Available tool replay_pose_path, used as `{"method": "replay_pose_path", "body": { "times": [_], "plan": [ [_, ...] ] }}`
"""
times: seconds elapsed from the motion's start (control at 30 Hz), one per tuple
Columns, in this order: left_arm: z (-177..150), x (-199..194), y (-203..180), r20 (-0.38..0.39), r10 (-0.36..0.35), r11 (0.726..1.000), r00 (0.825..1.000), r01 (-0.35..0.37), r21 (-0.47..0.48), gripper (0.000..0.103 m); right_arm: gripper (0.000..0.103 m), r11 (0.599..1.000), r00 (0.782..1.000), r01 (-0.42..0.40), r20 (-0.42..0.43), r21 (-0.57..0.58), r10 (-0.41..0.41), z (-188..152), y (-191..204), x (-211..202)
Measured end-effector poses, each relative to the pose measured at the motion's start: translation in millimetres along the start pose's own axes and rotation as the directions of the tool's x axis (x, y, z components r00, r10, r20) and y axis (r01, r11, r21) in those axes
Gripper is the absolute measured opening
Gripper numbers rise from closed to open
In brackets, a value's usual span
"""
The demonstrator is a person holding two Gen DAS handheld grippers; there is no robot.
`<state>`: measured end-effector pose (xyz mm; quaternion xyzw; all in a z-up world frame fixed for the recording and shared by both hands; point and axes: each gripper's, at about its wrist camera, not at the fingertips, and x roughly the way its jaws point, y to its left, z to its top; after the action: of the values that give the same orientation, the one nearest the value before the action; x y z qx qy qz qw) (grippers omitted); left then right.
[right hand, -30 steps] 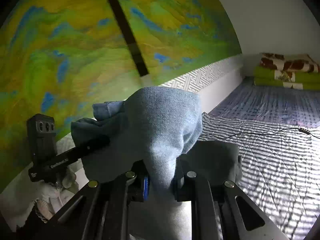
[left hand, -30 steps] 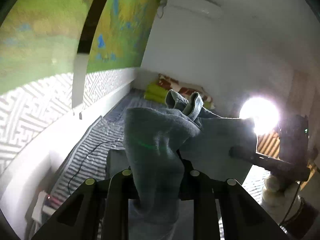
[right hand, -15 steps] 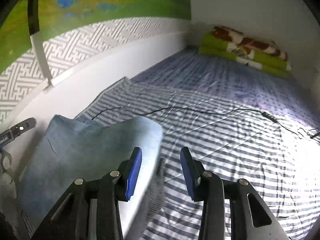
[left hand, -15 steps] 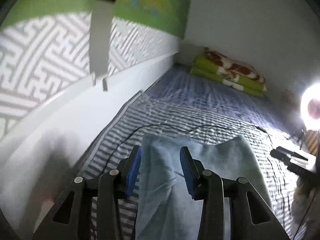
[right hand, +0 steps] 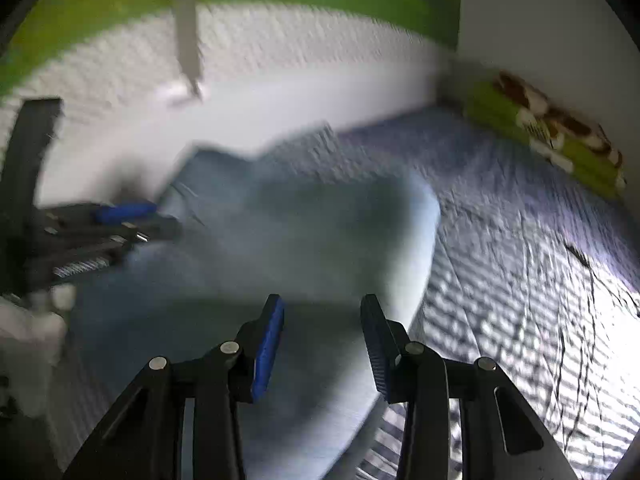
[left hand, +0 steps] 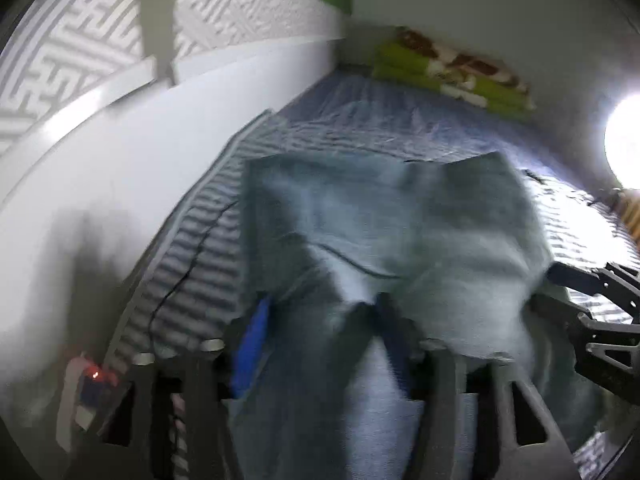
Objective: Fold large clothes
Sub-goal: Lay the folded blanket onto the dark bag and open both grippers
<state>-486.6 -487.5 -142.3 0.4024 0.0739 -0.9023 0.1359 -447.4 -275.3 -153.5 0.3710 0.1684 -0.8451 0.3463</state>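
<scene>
A pair of light blue jeans (left hand: 380, 208) lies folded on the striped bed sheet (left hand: 208, 240); in the right wrist view the jeans (right hand: 304, 232) fill the middle. My left gripper (left hand: 320, 332) is open and low over the near end of the jeans, with denim bunched between and over its fingers. It also shows from the side as the left gripper (right hand: 120, 220) at the jeans' left edge. My right gripper (right hand: 322, 340) is open just above the near right part of the jeans, nothing between its blue pads (right hand: 268, 344). Both views are motion-blurred.
A white bed rail (left hand: 140, 152) and patterned wall run along the left. Folded green and brown blankets (left hand: 452, 76) lie at the far end. A thin black cable (left hand: 188, 264) crosses the sheet beside the jeans. A bright lamp (left hand: 624, 144) glares at the right.
A second ago both grippers were shut on the jeans, held up in the air. They let go, the jeans dropped flat on the bed, and both open grippers have since come down close to the cloth.
</scene>
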Motion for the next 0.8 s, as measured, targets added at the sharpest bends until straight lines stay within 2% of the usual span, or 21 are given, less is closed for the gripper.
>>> {"method": "replay_pose_path", "body": {
  "times": [0.07, 0.1, 0.17, 0.23, 0.33, 0.53, 0.73, 0.8],
  "plan": [
    [-1, -8, 8, -0.012, -0.020, 0.997, 1.000, 0.019, -0.080, 0.070, 0.044, 0.999, 0.999, 0.038, -0.022, 0.012, -0.037, -4, -6, 10],
    [-2, -14, 9, -0.001, 0.001, 0.996, 1.000, -0.001, -0.087, 0.070, 0.044, 0.998, 0.999, 0.037, -0.023, 0.050, -0.036, -4, -13, 6],
    [-9, -36, -1, 0.029, 0.058, 0.998, 0.998, -0.057, -0.038, 0.068, 0.044, 0.995, 0.999, 0.035, -0.009, 0.092, -0.034, -6, -22, -10],
    [-21, -57, -11, 0.037, 0.065, 0.998, 0.997, -0.065, -0.017, 0.068, 0.044, 0.993, 1.000, 0.013, 0.021, 0.116, -0.015, -14, -25, -38],
    [-51, -101, -30, 0.037, 0.025, 0.999, 0.999, -0.023, -0.040, 0.068, 0.045, 0.992, 0.999, -0.025, 0.042, 0.127, 0.020, -35, -19, -76],
    [-103, -183, -61, 0.029, -0.004, 0.998, 1.000, 0.006, -0.066, 0.069, 0.048, 0.994, 0.997, -0.065, 0.048, 0.088, 0.061, -95, 9, -154],
    [-145, -290, -100, 0.105, 0.012, 1.000, 0.994, -0.010, -0.023, 0.071, 0.051, 0.991, 0.993, -0.089, 0.082, 0.098, 0.081, -142, 18, -234],
    [-155, -318, -107, 0.121, 0.010, 1.000, 0.993, -0.007, -0.025, 0.076, 0.053, 0.993, 0.992, -0.081, 0.103, 0.087, 0.072, -154, 22, -263]
  ]
}}
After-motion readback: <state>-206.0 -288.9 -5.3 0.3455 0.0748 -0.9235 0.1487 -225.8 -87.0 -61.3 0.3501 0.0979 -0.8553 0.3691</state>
